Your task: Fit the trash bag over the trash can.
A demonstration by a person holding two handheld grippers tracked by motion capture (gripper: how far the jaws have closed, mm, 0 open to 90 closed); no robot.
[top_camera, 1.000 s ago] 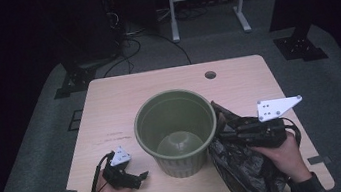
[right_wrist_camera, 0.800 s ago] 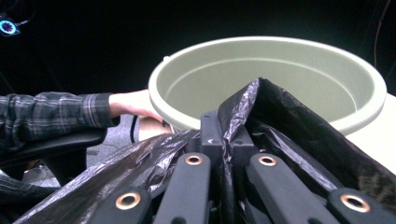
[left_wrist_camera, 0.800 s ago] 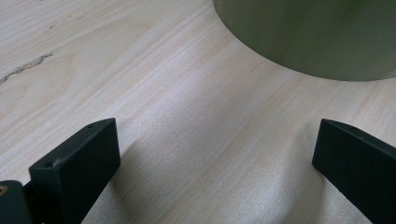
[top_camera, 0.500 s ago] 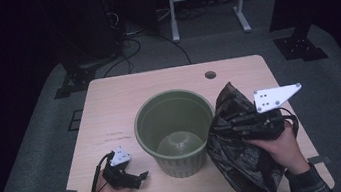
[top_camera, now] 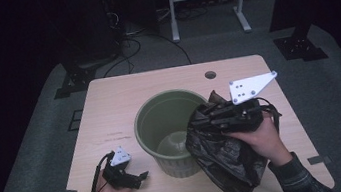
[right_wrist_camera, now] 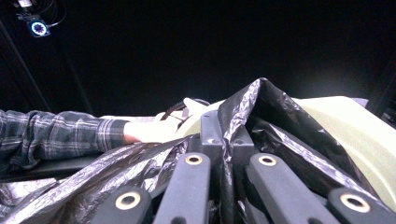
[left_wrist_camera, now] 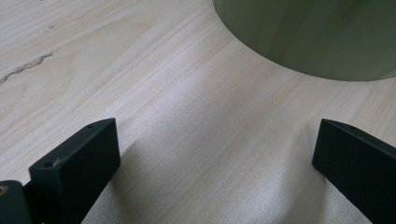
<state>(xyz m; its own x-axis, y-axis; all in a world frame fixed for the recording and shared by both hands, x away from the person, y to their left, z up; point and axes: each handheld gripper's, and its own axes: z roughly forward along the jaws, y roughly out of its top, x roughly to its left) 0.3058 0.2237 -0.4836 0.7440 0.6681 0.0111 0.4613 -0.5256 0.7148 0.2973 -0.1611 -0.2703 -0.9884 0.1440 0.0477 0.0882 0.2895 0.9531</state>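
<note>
Near the table's (top_camera: 110, 114) front edge, the left gripper (top_camera: 134, 178) rests on the wood toward the left corner, jaws spread apart on nothing. Toward the right corner, the right gripper (top_camera: 207, 117) is clamped on a black bin bag (top_camera: 222, 157), its top at the rim of the green wastebasket (top_camera: 162, 122) at mid-table.
</note>
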